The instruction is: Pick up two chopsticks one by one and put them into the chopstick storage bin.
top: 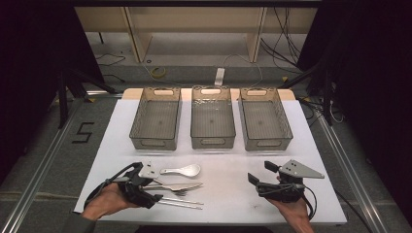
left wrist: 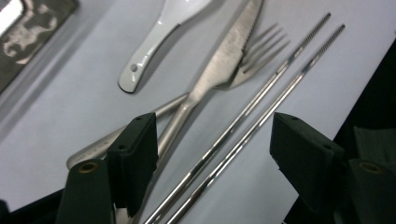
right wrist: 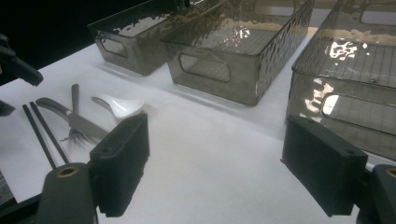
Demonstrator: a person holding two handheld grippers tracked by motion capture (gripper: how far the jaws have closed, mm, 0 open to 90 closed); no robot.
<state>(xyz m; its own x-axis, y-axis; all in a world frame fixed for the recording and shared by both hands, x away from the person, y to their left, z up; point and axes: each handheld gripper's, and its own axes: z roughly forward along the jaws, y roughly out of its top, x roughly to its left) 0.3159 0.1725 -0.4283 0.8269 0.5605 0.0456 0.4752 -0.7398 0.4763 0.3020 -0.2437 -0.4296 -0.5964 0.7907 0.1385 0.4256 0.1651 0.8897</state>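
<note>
A white spoon (top: 182, 170), a steel knife (top: 180, 186), a fork (top: 175, 192) and a pair of metal chopsticks (top: 182, 203) lie together on the white mat at the front left. My left gripper (top: 151, 189) hovers low over their handle ends. In the left gripper view its jaws stand apart on either side of the chopsticks (left wrist: 261, 98) and the knife (left wrist: 229, 51) handle, without pressing on them; the fork (left wrist: 257, 56) lies under the knife, and the spoon (left wrist: 154, 42) is farther off. My right gripper (top: 261, 172) rests open at the front right, nothing between its jaws (right wrist: 217, 168).
Three clear grey bins stand in a row at the back of the mat: left (top: 154, 142), middle (top: 212, 141), right (top: 266, 143). All look empty. The white mat (top: 223, 194) ends close to the person's hands; dark floor and metal rails flank the table.
</note>
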